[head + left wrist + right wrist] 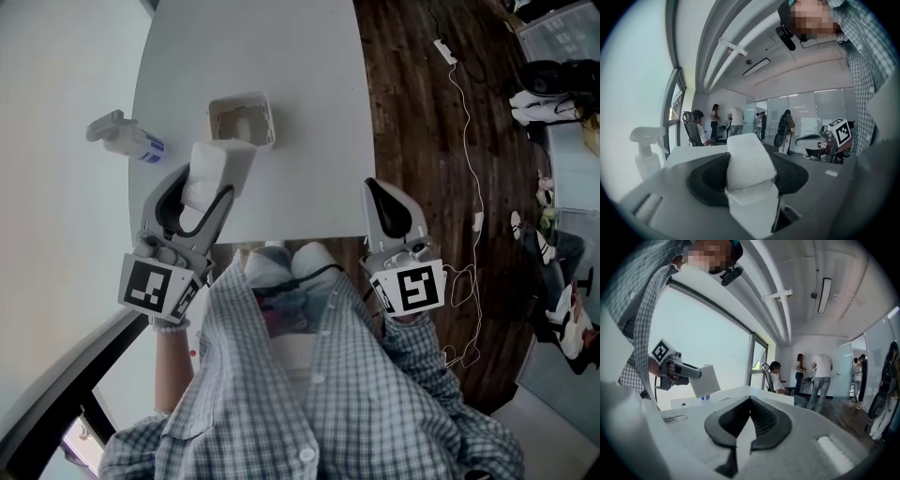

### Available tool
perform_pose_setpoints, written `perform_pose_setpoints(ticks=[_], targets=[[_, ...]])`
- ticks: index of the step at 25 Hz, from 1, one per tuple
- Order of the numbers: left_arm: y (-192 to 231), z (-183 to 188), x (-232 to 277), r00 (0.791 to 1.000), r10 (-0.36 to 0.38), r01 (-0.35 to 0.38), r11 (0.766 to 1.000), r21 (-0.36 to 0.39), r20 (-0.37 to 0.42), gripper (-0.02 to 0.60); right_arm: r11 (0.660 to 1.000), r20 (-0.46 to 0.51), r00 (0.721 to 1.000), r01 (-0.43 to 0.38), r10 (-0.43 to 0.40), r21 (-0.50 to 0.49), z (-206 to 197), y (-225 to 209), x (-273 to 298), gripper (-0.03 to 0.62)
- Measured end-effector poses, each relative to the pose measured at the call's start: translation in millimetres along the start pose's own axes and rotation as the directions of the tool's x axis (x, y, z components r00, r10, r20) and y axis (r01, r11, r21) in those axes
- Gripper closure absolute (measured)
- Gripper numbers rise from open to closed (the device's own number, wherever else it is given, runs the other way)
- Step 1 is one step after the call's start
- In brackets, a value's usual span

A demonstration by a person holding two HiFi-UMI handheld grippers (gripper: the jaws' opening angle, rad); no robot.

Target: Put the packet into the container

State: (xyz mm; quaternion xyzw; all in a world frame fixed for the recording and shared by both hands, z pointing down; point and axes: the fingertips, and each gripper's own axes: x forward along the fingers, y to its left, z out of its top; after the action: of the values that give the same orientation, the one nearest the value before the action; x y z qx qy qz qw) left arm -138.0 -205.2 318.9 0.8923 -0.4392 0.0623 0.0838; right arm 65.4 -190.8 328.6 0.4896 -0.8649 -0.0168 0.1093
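One plain white packet [749, 161] pinched in left claw [208, 187].

— What carries everything?
— White table [309, 112], standing on dark wood floor [422, 141].
— And on top?
— Two things. A white open-topped container [268, 117] sits toward the left side. A white spray bottle [127, 137] with a blue-banded label stands upright at the left edge, near the container, not touching.

packet [208, 172]: white | container [239, 97]: off-white | spray bottle [125, 136]: white, label perhaps blue | shirt [309, 403]: grey-white check | floor [412, 122]: dark wood
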Motion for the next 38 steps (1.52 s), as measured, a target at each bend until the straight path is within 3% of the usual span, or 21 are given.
perform_pose_setpoints(ticks=[9, 17, 32, 38], targets=[[16.9, -4.5, 7.4, 0.997, 0.077, -0.078, 0.997, -0.022, -0.012, 0.325, 0.998, 0.007, 0.998, -0.066, 0.066, -0.01, 4.0, -5.3, 20.0, 0.595], [29.1, -5.8, 33.9, 0.994, 0.1, -0.101, 0.995, -0.019, -0.049, 0.327, 0.997, -0.002, 0.997, -0.081, 0.081, 0.012, -3.0, -16.9, 20.7, 0.595], [60.2, -44.3, 84.1, 0.991, 0.042, -0.04, 0.999, 0.019, -0.131, 0.325, 0.999, -0.05, 0.998, -0.042, 0.044, 0.03, -16.9, -28.3, 20.5, 0.595], [72.5, -64.1, 103.2, 0.988, 0.047, -0.05, 0.999, -0.019, -0.145, 0.325, 0.999, -0.071, 0.997, -0.026, 0.029, 0.036, -23.8, -30.5, 21.7, 0.595]])
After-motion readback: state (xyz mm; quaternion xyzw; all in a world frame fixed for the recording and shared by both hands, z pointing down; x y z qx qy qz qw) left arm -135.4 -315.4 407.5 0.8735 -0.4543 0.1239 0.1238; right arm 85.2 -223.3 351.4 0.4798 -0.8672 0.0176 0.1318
